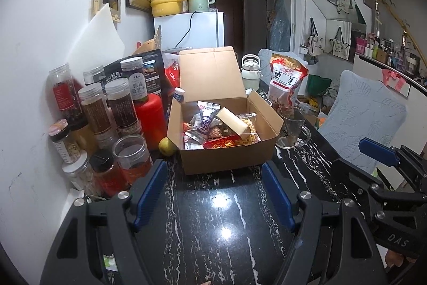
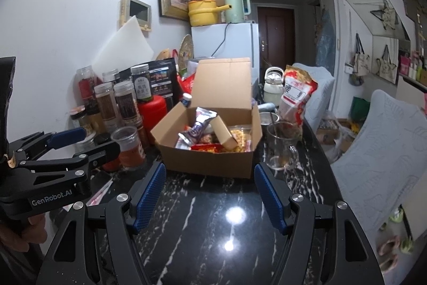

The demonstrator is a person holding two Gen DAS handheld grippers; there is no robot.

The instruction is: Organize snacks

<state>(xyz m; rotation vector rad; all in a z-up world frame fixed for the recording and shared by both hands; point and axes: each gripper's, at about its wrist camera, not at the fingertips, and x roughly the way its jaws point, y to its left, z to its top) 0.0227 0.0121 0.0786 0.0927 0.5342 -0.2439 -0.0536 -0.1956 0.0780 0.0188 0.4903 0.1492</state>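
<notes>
An open cardboard box [image 1: 225,151] sits mid-table on the black marble tabletop [image 1: 213,218], its lid flap standing upright at the far side. Inside lie loose snacks: a silver-purple packet [image 1: 206,119] leaning up against a small tan carton [image 1: 232,120], a clear bag of yellow crisps [image 1: 248,132] to the right, and a red wrapper [image 1: 221,144] along the near wall.

Just left of the box a yellow-green fruit [image 1: 166,147] touches its corner, with a red canister [image 1: 150,119] behind it and a crowd of clear plastic jars [image 1: 117,108] stacked against the white wall. To the right of the box stands a glass mug [image 1: 291,131] holding a spoon, and beyond it a red-and-white cashew bag [image 1: 287,79] stands upright beside a white kettle-shaped bottle [image 1: 250,72]. A white fridge [image 1: 192,28] rises at the far end.

The left gripper [image 1: 213,194] hovers over bare tabletop near the box, its blue-padded jaws spread with nothing between them. The right gripper [image 2: 209,194] is alongside it on the right, jaws likewise spread and empty, pointing at the box.
</notes>
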